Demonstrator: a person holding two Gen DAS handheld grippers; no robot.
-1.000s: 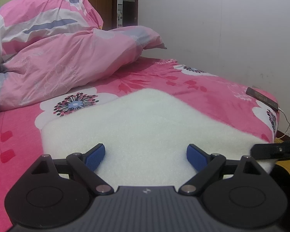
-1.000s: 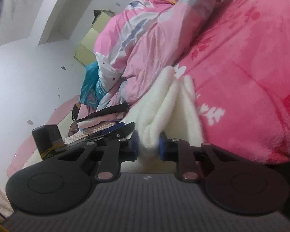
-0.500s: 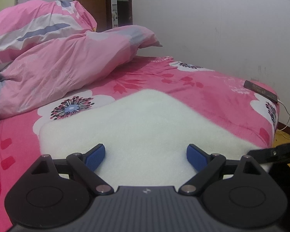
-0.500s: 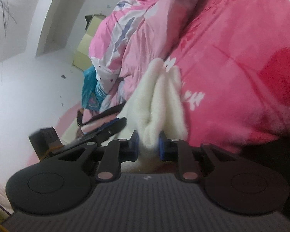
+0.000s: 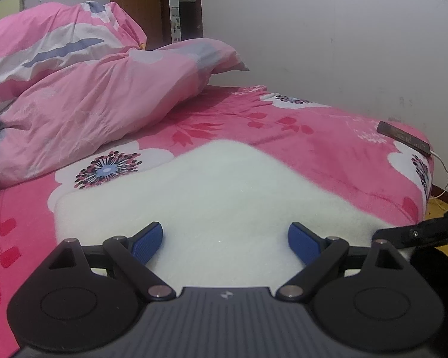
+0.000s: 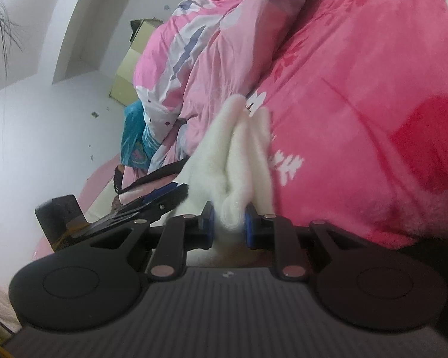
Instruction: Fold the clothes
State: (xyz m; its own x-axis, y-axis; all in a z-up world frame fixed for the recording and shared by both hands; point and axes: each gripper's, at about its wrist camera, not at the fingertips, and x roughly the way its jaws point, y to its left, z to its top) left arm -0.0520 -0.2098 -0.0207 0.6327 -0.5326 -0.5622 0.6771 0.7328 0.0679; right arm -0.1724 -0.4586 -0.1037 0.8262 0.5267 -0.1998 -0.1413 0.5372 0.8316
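A white fluffy garment lies spread on the pink flowered bed. My left gripper is open just above its near edge, blue pads wide apart with nothing between them. In the right wrist view my right gripper is shut on a bunched fold of the same white garment, which stretches away from the pads along the bed's side. The right gripper's black finger shows at the right edge of the left wrist view. The left gripper appears as a black and blue shape at the left of the right wrist view.
A crumpled pink duvet fills the back left of the bed. A dark phone with a white cable lies at the far right corner. A white wall stands behind the bed. A teal bag and a cardboard box sit beyond the duvet.
The right gripper has tilted and lifted slightly, still holding the fold. The left gripper's view has shifted a little rightward over the garment; its jaws stay open.
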